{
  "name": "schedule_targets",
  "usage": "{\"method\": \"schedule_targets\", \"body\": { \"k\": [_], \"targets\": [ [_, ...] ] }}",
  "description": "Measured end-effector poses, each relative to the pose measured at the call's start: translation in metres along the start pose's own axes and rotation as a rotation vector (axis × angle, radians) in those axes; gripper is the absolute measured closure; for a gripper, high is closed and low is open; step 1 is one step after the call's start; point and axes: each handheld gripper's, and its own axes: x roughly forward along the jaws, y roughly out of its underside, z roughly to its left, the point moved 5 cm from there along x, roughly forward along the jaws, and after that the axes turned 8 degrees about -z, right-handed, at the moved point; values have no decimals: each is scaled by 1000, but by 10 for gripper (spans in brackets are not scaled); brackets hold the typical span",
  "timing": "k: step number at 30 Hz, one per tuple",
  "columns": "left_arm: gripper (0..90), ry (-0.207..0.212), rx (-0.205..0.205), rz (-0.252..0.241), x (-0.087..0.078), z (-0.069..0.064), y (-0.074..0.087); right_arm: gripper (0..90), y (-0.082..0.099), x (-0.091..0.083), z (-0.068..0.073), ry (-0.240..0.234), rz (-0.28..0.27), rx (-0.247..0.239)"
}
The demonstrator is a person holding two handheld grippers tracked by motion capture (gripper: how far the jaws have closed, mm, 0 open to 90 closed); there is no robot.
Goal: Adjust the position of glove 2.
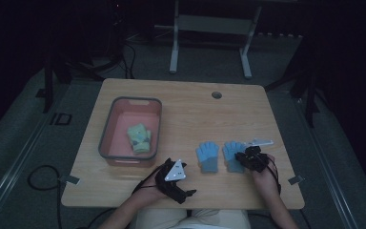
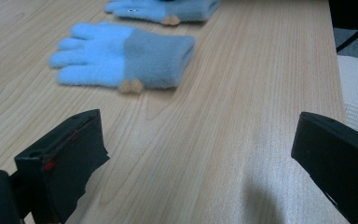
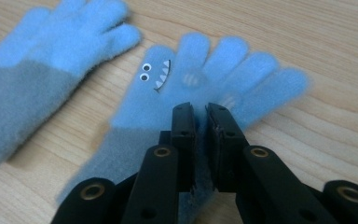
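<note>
Left gripper [image 1: 187, 193]: we see it low over the desk [image 1: 186, 109], jaws spread wide, empty.
Right gripper [image 3: 201, 116]: we see it pinching the monster-face glove [image 3: 186, 88].

your right gripper [image 3: 200, 116] covers the cuff of the shark-face glove [image 3: 191, 88], so whether the near-closed jaws pinch fleece or just rest on it can't be told. the plain blue glove [image 3: 42, 70] runs off the left edge of the right gripper view. in the left gripper view the far glove [image 2: 168, 9] is cut by the top edge. in the high view the green item in the pink bin [image 1: 106, 138] is too small and dim to name.
</note>
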Motion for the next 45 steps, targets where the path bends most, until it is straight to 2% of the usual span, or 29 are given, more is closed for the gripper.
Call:
{"method": "schedule_targets", "body": {
  "k": [2,7,9,11,13,14,16,21,23,25,27,29,32,36,38,41,44,45],
  "targets": [
    [24,0,-2,0,0,0,0,796,0,0,0,4,1,-8],
    [24,3,-1,1,0,0,0,669,-4,-8,-1,3,-28,-44],
    [24,3,-2,0,0,0,0,633,-6,-11,-1,-37,-48,-65],
    [24,4,-5,-2,0,0,0,632,-6,-13,-2,-56,-51,-109],
    [24,5,-4,0,0,0,0,632,-5,-14,-2,-111,-63,-149],
    [24,5,-4,0,0,0,0,632,-5,-13,-3,-119,-58,-160],
    [24,5,-5,2,0,0,0,633,-3,-12,-6,-136,-43,-165],
    [24,4,-11,1,0,0,0,635,-2,-9,-6,-159,-44,-128],
    [24,4,-7,3,0,0,0,636,-2,-7,-4,-160,-45,-136],
    [24,4,-6,3,0,0,0,635,1,-3,-3,-135,-21,-164],
    [24,6,-4,3,0,-1,0,646,3,0,-3,-132,-23,-173],
    [24,6,-1,7,0,-1,0,678,3,0,-4,-136,-24,-175],
    [24,5,-3,5,0,-1,0,800,3,1,-4,-108,-16,-171],
    [24,6,-2,7,0,-1,0,850,1,2,-2,-88,-8,-179],
    [24,6,-6,6,0,-1,0,860,-1,1,-1,-86,-5,-164],
    [24,6,-10,5,0,0,0,864,-8,-5,0,-90,-27,-156],
    [24,6,-11,5,0,0,0,866,-24,-18,4,-92,-70,-163],
    [24,6,-11,5,1,-1,0,867,-32,-24,6,-106,-91,-151]
  ]
}}
